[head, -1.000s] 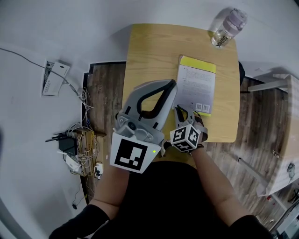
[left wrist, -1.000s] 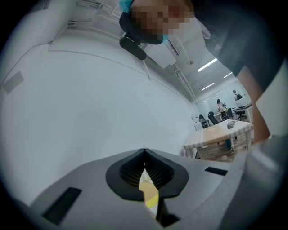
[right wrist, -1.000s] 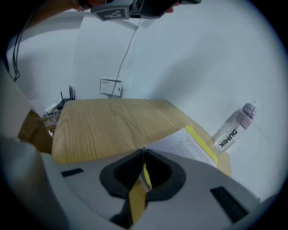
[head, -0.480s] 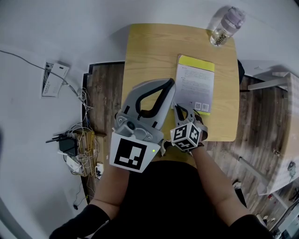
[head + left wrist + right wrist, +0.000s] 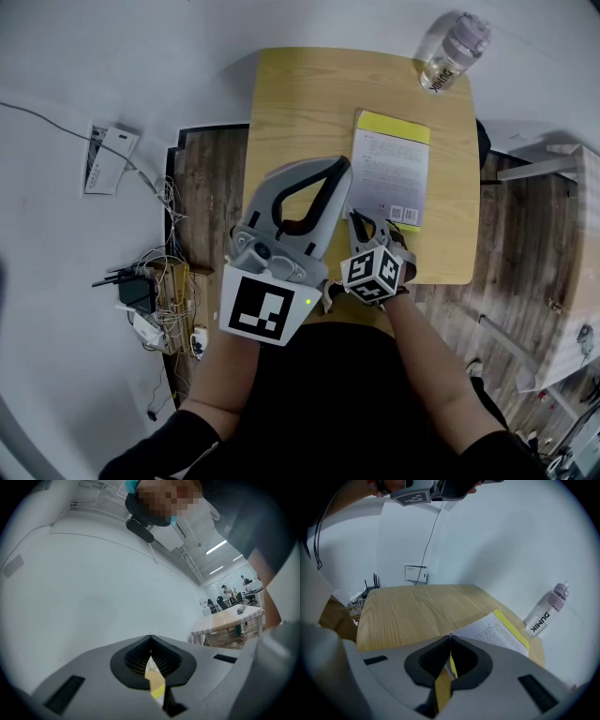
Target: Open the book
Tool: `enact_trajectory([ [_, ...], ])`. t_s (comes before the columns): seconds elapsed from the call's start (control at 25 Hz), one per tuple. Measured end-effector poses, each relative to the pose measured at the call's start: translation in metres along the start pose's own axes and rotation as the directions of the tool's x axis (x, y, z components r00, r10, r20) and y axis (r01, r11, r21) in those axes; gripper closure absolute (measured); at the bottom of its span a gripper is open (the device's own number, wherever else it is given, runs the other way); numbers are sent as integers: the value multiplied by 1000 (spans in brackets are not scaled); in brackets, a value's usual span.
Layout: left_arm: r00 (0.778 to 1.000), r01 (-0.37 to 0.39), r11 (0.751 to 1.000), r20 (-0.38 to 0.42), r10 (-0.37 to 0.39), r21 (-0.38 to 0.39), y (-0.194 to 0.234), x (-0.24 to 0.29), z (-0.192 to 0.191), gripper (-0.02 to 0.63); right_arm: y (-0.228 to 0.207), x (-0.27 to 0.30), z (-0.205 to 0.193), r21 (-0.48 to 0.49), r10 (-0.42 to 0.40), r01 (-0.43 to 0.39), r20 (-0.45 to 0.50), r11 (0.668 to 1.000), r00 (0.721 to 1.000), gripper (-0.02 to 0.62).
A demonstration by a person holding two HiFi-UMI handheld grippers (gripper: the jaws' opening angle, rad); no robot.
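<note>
Book (image 5: 497, 632) corner pinched by right gripper (image 5: 450, 637); hidden in head view.

1. Right gripper (image 5: 450, 637): its jaws have closed the last little way. A second ago they stood slightly apart; now the tips meet with no gap, at the near left corner of the book (image 5: 394, 173). Can't tell whether the cover is pinched between them.
2. Head view has drifted a touch. The book, the bottle (image 5: 453, 54) and the table (image 5: 300, 103) all sit slightly higher and further left in the picture than a second ago. They shifted together, so none of them moved on its own. Book and bottle lie the same way on the table.
3. That drift came in the first half second; the last two head views match.
</note>
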State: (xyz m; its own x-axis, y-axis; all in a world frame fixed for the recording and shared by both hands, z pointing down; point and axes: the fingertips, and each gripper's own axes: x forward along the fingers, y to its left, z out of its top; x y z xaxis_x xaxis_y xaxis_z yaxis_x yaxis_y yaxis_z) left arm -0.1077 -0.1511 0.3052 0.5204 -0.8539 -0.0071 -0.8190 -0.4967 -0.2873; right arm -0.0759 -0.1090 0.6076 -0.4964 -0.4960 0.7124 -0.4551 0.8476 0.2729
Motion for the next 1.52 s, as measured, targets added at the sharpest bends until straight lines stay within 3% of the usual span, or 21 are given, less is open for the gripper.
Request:
enact_trajectory([
  [0.6,1000,20,999,14,-21,36,-7,8,16,597,-30,-30,22,40,-79,76,91,996,993,560],
  [1.52,997,55,995,50,-59,84,-30,31,45,597,-108,-90,24,150,-282,259,164,954,945,560],
])
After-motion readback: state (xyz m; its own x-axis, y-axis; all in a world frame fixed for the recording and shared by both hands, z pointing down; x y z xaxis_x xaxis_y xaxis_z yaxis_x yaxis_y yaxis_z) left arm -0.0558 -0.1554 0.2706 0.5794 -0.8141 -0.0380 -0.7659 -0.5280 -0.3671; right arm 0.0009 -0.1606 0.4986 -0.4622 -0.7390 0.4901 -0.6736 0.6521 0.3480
